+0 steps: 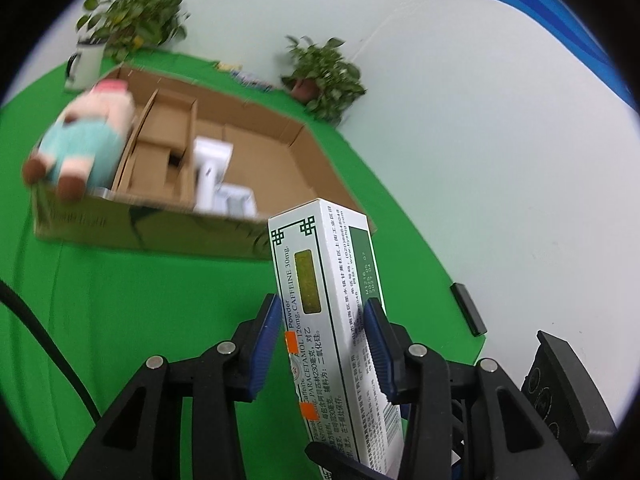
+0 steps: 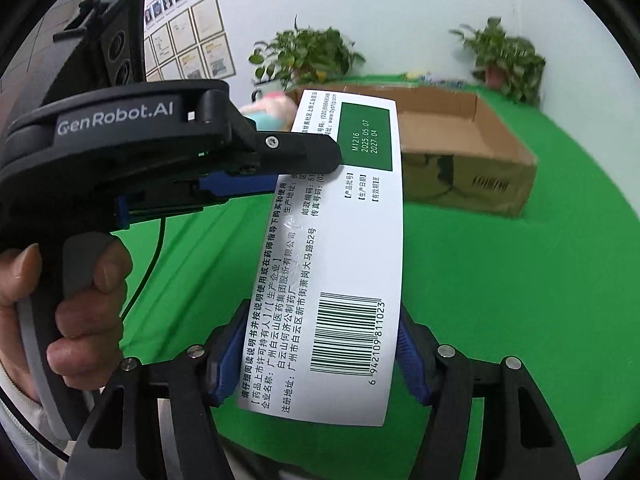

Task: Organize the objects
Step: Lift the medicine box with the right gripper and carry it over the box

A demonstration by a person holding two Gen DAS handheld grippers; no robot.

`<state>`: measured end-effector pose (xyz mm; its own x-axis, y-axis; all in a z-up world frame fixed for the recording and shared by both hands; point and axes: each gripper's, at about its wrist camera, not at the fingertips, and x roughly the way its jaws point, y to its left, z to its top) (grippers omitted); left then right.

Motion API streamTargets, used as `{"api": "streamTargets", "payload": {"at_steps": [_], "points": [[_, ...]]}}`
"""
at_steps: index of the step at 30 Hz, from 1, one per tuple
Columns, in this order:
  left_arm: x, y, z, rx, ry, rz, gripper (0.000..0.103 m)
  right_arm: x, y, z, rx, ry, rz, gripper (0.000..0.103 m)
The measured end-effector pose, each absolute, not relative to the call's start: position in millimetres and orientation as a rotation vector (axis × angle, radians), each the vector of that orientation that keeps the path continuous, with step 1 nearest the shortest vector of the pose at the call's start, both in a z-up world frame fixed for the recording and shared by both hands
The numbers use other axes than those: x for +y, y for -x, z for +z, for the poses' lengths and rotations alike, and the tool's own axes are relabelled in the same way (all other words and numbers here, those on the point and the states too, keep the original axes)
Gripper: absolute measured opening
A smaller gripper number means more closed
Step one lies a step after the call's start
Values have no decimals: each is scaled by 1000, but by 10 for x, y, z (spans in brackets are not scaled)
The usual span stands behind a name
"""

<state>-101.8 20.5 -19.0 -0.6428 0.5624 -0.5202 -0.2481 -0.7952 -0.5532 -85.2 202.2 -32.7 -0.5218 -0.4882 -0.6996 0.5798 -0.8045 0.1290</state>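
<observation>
A long white and green medicine box (image 1: pixel 328 304) stands between the blue pads of my left gripper (image 1: pixel 324 320); the right pad touches it, the left pad shows a small gap. In the right wrist view the same box (image 2: pixel 340 248) sits between the pads of my right gripper (image 2: pixel 320 344), which is shut on its lower end. The left gripper (image 2: pixel 304 160) reaches in from the left and touches the box higher up. An open cardboard box (image 1: pixel 256 160) with dividers lies beyond on the green cloth.
A plush toy (image 1: pixel 84 144) rests on the cardboard box's left rim. White packages (image 1: pixel 212 172) lie inside the box. Two potted plants (image 1: pixel 324 76) and a mug (image 1: pixel 86 64) stand by the wall. A black bar (image 1: pixel 468 308) lies at the cloth's edge.
</observation>
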Motion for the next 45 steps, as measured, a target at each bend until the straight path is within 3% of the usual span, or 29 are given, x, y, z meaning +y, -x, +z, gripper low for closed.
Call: {"api": "streamTargets", "payload": {"at_steps": [20,45], "points": [[440,1501,696,-478,777,2401,40,2131,1418,605,231,-776,-2536,60],[446,2669,740,-517,854,2332,40,1952,2425,835,239,-820,-2549,60]]}}
